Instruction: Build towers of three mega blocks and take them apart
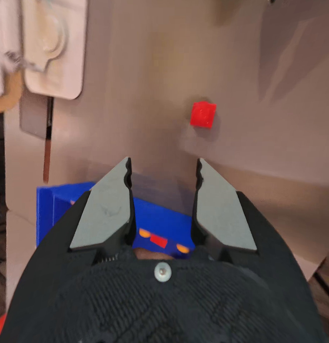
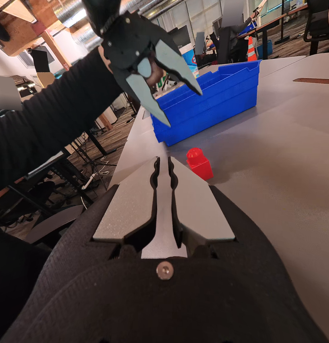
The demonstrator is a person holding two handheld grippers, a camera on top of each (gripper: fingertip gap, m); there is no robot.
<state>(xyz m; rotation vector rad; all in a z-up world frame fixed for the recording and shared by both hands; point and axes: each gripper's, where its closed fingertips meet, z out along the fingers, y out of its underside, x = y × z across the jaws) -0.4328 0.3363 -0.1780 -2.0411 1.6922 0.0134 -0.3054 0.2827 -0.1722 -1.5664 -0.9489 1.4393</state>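
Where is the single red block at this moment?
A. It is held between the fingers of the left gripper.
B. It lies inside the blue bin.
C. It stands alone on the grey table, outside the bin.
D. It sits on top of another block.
C: the red block stands stud up on the grey table, apart from the blue bin, and neither gripper touches it.

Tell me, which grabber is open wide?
The left gripper, up above the blue bin. Its fingers stand far apart with nothing between them. The right gripper, low by the red block, is nearly closed and empty.
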